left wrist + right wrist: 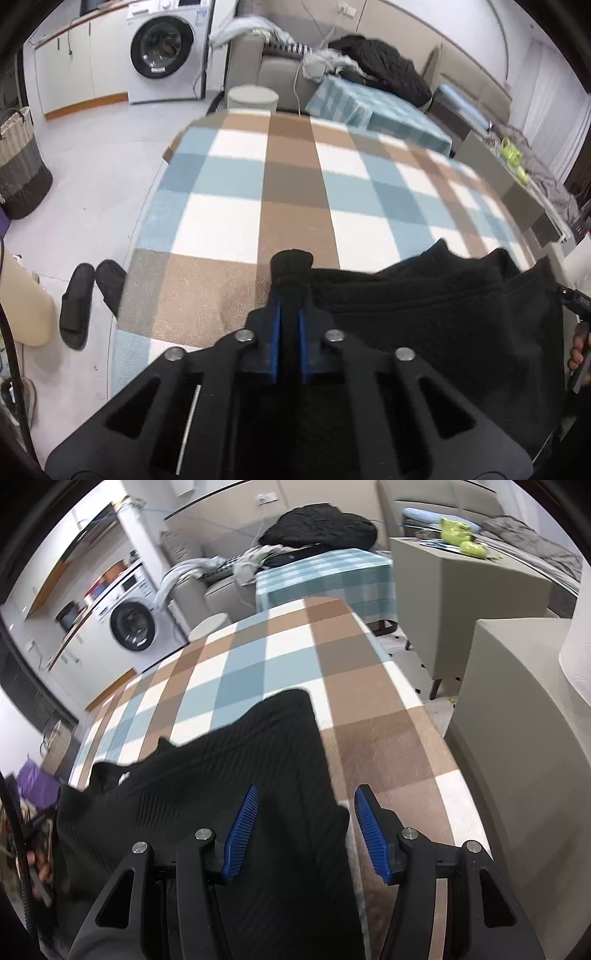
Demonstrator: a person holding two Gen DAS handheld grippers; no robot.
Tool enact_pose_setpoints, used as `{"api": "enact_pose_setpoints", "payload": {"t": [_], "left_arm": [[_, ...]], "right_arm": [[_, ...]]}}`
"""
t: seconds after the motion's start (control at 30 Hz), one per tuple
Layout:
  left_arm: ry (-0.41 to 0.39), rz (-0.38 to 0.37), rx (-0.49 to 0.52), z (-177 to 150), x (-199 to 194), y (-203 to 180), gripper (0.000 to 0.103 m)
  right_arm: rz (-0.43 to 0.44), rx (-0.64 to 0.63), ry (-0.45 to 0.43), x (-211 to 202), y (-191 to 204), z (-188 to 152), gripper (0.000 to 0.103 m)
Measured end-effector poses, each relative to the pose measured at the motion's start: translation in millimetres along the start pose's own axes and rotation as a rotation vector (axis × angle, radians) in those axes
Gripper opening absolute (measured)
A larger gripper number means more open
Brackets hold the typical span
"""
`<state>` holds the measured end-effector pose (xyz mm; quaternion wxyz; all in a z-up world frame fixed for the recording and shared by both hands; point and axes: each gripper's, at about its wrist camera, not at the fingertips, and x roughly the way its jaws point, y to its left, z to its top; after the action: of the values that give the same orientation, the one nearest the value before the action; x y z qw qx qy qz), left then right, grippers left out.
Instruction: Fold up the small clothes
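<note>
A black ribbed garment (436, 317) lies on the near part of a table covered with a brown, blue and white checked cloth (258, 192). My left gripper (290, 295) is shut on the garment's left corner, and a black bunch of fabric sticks up between the blue pads. In the right wrist view the same garment (236, 775) spreads left and toward me. My right gripper (304, 801) stands open over its right edge, the fabric lying under the gap, with the blue pads (243, 823) apart from it.
A washing machine (162, 51), a round stool (253, 98), a sofa piled with clothes (376, 66) and a second checked table (373, 110) stand beyond. Slippers (88, 295) and a basket (18, 166) sit on the floor at left. Beige cabinets (517, 738) flank the table's right edge.
</note>
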<state>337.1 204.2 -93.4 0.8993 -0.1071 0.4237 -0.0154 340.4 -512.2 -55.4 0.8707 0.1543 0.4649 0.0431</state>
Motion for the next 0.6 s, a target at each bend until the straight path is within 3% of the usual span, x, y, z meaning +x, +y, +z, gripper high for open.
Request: {"api": "enact_pose_setpoints", "payload": {"t": [0.13, 0.17, 0.23, 0.3, 0.37, 0.5, 0.6], "left_arm": [[-0.07, 0.012, -0.013, 1, -24, 4, 0.004], [-0.084, 0.01, -0.02, 2, -31, 6, 0.004], [-0.107, 0.001, -0.026, 2, -43, 8, 0.004], [-0.13, -0.003, -0.025, 2, -55, 9, 0.004], [-0.148, -0.002, -0.018, 1, -66, 9, 0.004], [-0.174, 0.007, -0.033, 2, -76, 12, 0.004], [-0.175, 0.019, -0.047, 7, -74, 14, 0.004]], "right_arm": [[0.007, 0.015, -0.019, 10, 4, 14, 0.055], [0.014, -0.003, -0.025, 13, 7, 16, 0.05], [0.02, -0.051, -0.03, 16, 16, 19, 0.023], [0.021, -0.093, -0.061, 11, 24, 19, 0.007], [0.061, -0.119, -0.117, -3, 27, 19, 0.005], [0.033, -0.142, -0.306, -53, 31, 19, 0.004], [0.037, -0.117, -0.352, -67, 29, 26, 0.004]]}}
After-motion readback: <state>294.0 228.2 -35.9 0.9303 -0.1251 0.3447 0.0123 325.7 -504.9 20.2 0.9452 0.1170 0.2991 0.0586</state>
